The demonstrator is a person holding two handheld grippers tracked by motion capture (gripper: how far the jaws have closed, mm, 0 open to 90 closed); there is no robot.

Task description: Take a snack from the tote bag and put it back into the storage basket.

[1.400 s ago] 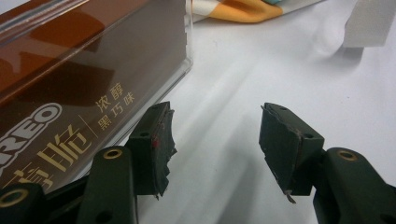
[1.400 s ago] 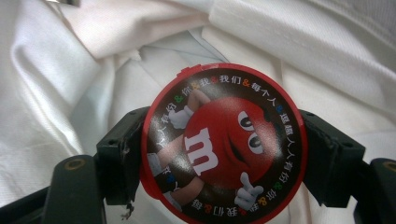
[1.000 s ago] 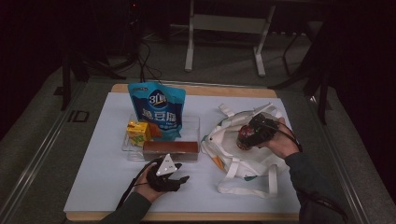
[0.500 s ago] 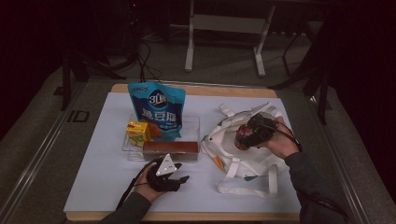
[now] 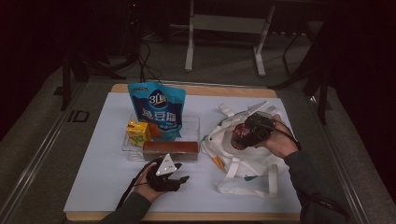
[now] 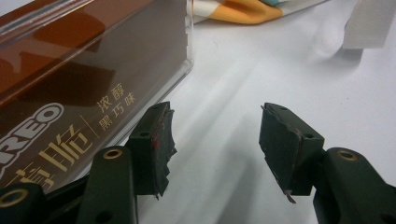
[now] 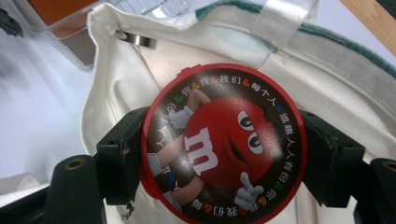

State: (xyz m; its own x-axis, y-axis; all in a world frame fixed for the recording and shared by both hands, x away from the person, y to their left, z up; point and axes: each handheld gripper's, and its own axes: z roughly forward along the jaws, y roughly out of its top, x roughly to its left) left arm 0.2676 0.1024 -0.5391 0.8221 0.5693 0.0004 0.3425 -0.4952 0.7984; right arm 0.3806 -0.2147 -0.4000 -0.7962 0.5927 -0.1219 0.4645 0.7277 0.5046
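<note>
Clamping a round red candy tin (image 7: 224, 142), right fingers (image 7: 119, 154) grip it.

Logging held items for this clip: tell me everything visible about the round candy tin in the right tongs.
The candy tin is round and flat, with a red rim and a small tab at its top edge. Its dark, glossy face shows a red cartoon candy figure ringed by white lettering. The right tongs clamp it by its sides, face toward the camera, above the white cloth bag.

Dim lab: covered table (image 5: 107, 186), stand legs (image 5: 189, 51) behind.
</note>
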